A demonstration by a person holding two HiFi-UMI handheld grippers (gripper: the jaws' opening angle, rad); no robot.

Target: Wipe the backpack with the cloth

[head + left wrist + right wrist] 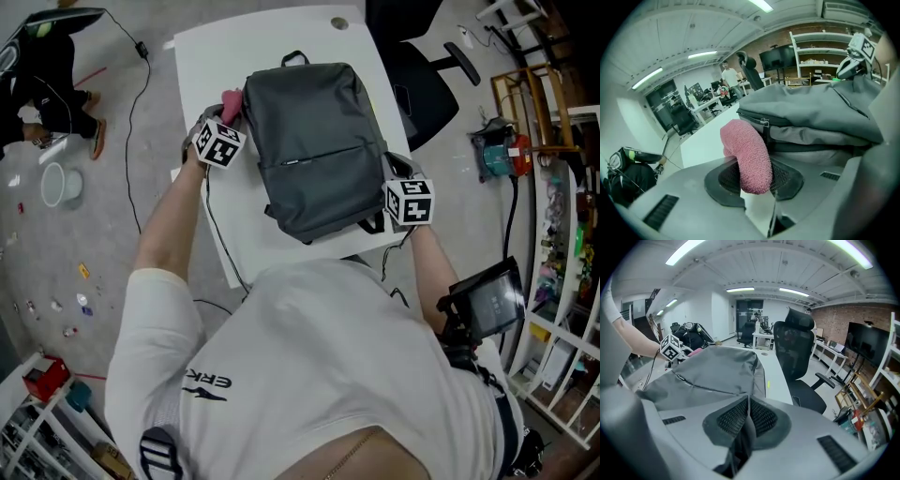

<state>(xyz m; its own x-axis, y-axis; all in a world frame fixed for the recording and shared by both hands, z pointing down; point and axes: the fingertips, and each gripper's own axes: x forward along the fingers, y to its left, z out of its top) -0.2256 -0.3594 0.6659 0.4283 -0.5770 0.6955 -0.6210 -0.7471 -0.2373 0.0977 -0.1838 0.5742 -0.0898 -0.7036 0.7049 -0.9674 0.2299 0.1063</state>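
Bright ceiling strip lights; gripper views bulge, corners black

White table [217,67], black office chair [424,86] beside it

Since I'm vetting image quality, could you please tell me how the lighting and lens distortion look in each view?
Head view: even light, sharp, table washed out. Left gripper view: heavy fisheye, dark corners, bright ceiling strips, cloth crisp. Right gripper view: same fisheye, backpack evenly lit.
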